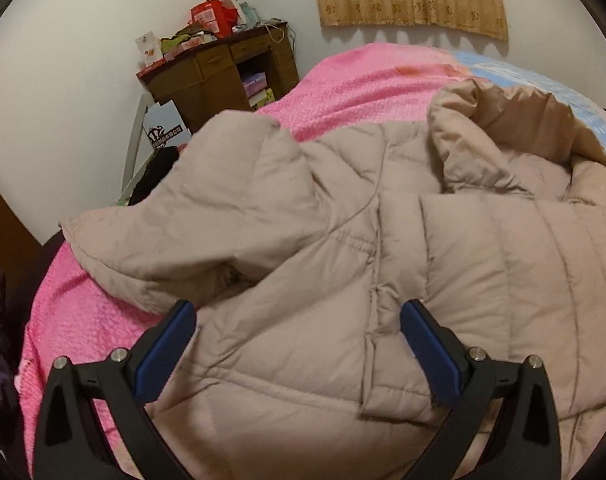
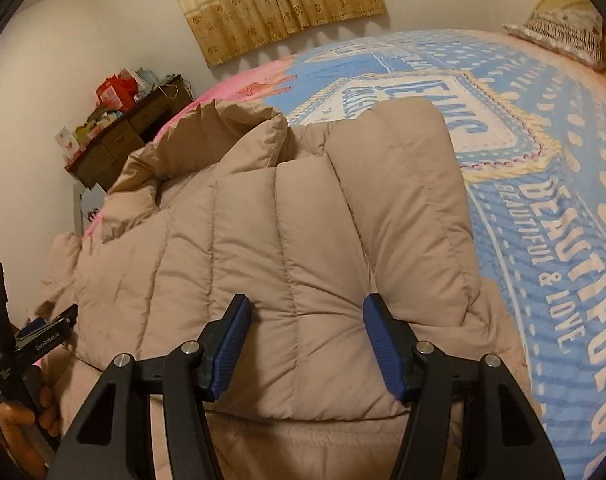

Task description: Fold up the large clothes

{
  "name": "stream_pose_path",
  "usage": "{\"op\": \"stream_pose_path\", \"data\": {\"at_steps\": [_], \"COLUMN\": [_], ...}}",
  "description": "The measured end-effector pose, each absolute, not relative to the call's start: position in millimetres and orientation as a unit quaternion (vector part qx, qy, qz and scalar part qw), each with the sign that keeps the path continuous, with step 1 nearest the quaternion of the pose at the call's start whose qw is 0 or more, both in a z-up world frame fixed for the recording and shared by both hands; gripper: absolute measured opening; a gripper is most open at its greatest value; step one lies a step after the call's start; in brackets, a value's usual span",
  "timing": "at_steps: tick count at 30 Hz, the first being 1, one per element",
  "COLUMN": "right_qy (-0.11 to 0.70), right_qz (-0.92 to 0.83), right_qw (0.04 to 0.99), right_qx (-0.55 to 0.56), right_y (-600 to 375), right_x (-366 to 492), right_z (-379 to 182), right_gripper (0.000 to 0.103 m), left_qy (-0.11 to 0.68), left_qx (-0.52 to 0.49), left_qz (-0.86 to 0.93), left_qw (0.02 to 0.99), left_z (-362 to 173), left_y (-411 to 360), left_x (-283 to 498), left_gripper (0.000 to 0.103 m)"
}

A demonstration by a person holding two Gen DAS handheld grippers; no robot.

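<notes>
The beige jacket point(image 1: 343, 248) is matt, quilted, puffy cloth. The pink bedspread point(image 1: 355, 80) looks nubbly and woven. The tongs point(image 2: 307, 340) are matt black plastic with ribbed blue pads point(image 2: 231, 340).

A bed with a puffy coat on top

The bed point(image 2: 543, 208) is covered with a pink blanket point(image 1: 367, 80) and a blue printed blanket point(image 2: 515, 184). A beige quilted coat point(image 2: 303, 232) lies directly on them, partly folded, its hood point(image 1: 499, 128) toward 1 o'clock in the left wrist view. A patterned pillow point(image 2: 559, 36) rests at the bed's far end, at 2 o'clock in the right wrist view.
</notes>
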State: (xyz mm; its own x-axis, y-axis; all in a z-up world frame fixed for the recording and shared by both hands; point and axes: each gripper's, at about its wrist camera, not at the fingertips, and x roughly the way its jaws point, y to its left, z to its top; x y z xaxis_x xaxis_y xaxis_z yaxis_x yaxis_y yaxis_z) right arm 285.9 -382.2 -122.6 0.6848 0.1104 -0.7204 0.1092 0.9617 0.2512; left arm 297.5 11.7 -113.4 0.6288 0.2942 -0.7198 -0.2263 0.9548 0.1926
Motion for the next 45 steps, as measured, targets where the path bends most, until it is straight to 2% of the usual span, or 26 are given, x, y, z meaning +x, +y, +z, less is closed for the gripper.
{"op": "stream_pose_path", "data": {"at_steps": [6,14,22,29,35,41,45], "right_qy": [0.396,0.389,0.388,0.385,0.382,0.382,0.382], "right_qz": [-0.01,-0.005,-0.003,0.002,0.008,0.008,0.008], "right_qw": [0.913,0.915,0.915,0.916,0.916,0.916,0.916], "right_qx": [0.097,0.108,0.108,0.114,0.12,0.119,0.12], "right_y": [-369,-371,-371,-371,-373,-373,-373], "right_x": [283,280,280,279,280,280,280], "right_z": [-120,-119,-120,-120,-121,-121,-121], "right_gripper": [0.067,0.069,0.071,0.072,0.074,0.075,0.075], "left_qy": [0.381,0.335,0.322,0.298,0.25,0.309,0.327], "left_qx": [0.079,0.005,0.005,-0.101,-0.24,-0.29,-0.288], "left_qz": [0.141,0.113,0.139,0.211,0.31,0.323,0.312], "left_qw": [0.91,0.935,0.937,0.925,0.886,0.846,0.845], "left_z": [-109,-69,-53,-46,-51,-91,-104], "left_y": [4,54,90,191,288,318,321], "left_x": [282,238,237,237,243,292,317], "left_gripper": [0.103,0.103,0.103,0.103,0.103,0.103,0.103]}}
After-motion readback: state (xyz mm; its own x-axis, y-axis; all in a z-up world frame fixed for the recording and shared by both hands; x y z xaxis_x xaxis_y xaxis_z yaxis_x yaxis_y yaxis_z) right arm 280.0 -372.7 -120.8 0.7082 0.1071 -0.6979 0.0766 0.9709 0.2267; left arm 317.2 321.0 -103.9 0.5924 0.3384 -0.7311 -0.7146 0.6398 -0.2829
